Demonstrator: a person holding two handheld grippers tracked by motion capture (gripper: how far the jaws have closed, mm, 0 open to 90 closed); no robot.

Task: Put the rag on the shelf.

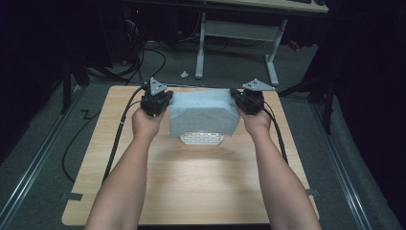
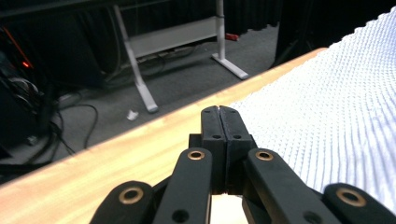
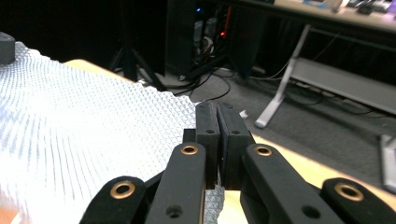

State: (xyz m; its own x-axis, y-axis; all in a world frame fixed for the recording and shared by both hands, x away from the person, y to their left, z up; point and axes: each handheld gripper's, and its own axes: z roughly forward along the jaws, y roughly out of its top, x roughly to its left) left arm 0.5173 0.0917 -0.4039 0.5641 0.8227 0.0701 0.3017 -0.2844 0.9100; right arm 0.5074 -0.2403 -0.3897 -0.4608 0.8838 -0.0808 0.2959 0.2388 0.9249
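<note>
Over table (image 1: 201,191), cloth (image 1: 203,112) between jaws

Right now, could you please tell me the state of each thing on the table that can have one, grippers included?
Cloth: pale blue, textured, stretched out between the two grippers, draped over a white object.
White object: mostly covered, its near edge showing on the table.
Left gripper: jaws shut at the cloth's left edge.
Right gripper: jaws shut on the cloth's right edge.

Wood table (image 1: 191,191), cloth (image 1: 203,112) on it.
</note>
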